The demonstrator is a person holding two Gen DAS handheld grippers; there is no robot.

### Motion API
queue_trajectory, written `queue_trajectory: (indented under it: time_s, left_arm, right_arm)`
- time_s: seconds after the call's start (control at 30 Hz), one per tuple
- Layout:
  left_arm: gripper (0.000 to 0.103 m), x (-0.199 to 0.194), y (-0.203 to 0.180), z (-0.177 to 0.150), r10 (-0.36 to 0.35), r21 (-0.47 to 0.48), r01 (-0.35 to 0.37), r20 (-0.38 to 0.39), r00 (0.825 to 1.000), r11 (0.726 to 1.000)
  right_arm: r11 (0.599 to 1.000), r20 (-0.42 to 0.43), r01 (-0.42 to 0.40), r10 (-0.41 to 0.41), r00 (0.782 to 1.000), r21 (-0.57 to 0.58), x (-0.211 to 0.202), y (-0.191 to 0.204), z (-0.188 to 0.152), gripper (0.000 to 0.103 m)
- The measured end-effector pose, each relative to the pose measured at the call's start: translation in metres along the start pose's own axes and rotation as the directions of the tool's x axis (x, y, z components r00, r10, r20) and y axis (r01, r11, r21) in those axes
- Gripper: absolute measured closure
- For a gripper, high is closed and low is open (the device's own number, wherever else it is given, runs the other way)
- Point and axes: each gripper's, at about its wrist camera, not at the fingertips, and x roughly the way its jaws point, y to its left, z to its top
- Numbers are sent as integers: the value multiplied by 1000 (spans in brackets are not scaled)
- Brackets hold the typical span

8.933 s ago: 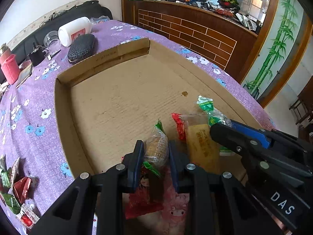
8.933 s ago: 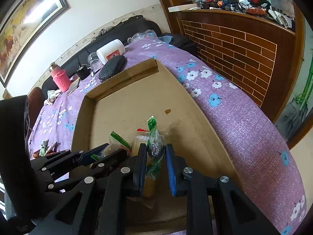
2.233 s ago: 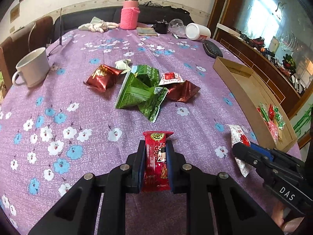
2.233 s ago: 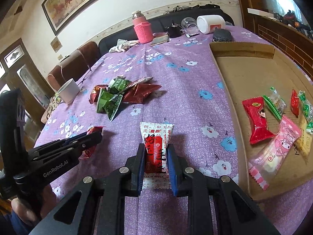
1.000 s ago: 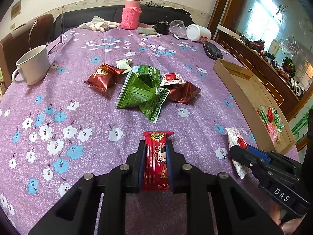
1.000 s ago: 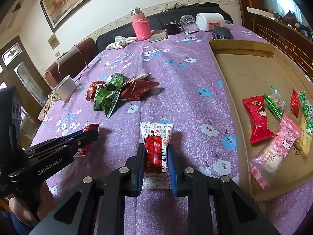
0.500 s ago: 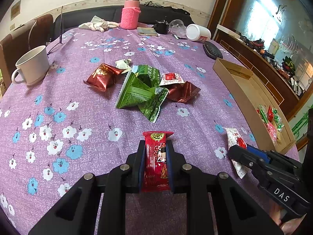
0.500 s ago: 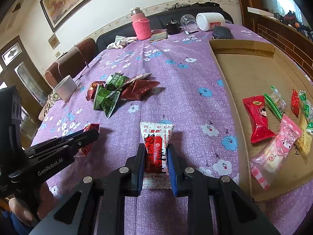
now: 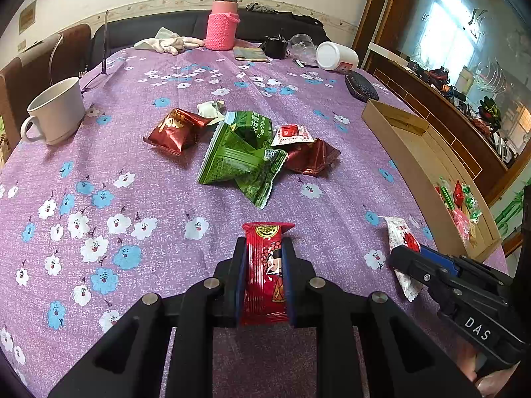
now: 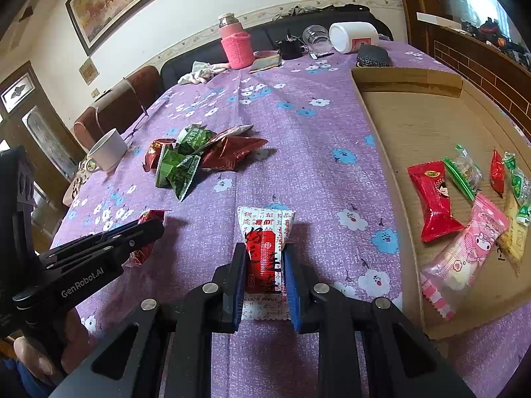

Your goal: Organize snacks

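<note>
Gripping a red snack packet (image 9: 265,275) lengthwise, the left gripper (image 9: 264,265) reads "GenRobot.AI"; the right gripper (image 10: 264,265), marked "DAS", clamps a white-and-red sachet (image 10: 264,255) pointing away.

Each camera sits just behind its own gripper, looking forward and down along the two fingers at the bench (image 9: 139,205) from close above. The left view faces the far wall; its fingers (image 9: 239,275) rise from 6 o'clock, the snack pile (image 9: 245,152) lies near 12 and the box (image 9: 398,139) at 3. The right view looks the same way from further right, with the box (image 10: 415,79) filling 2 to 4 o'clock. Both share the pile (image 10: 186,159), the mug (image 9: 56,112) and the pink flask (image 9: 222,26). Each sees the other gripper: right one (image 9: 398,258) at 4, left one (image 10: 156,229) at 8.
</note>
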Motion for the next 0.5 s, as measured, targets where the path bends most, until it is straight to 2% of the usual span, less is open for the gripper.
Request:
queue_trajectory:
  time_s: [0.5]
  left_arm:
    - [85,-3,1,0,2,-2,-2,7,1000,1000]
  right_arm:
    - [1000,0,9,-9,1000,-1,0,1,0,80]
